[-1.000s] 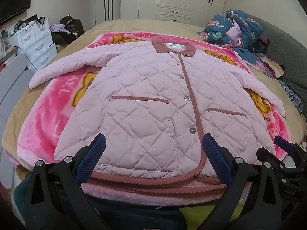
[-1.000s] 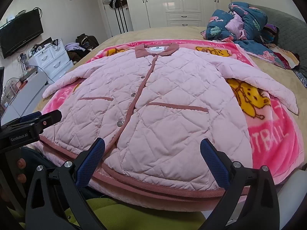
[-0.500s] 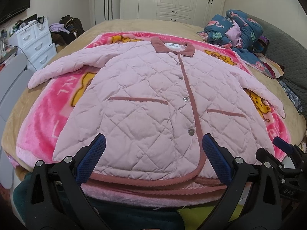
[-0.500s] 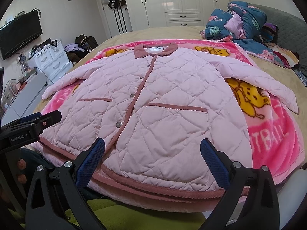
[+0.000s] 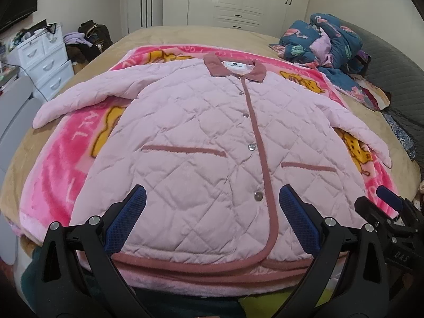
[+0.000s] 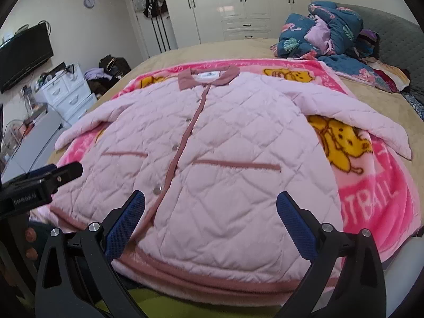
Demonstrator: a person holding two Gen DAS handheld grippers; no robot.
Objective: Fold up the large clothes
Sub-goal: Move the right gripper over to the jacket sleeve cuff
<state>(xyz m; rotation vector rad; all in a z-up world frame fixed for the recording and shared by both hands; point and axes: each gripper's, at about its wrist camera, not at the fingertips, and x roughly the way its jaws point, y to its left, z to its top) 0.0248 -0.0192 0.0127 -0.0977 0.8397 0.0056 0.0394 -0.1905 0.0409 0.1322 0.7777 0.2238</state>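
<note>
on the bed (image 5: 185, 34), quilted pink jacket (image 5: 201, 143) is spread flat for folding, left gripper (image 5: 212, 222) and right gripper (image 6: 210, 222) hover wide apart at its hem

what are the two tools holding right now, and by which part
Nothing. The left tool and right tool both stand open above the hem of the pink quilted jacket, which lies flat on the pink blanket.

White wardrobe (image 5: 238, 0) at back; white drawers (image 6: 69, 95) left; wall TV (image 6: 23, 55); clock (image 6: 89, 1).
</note>
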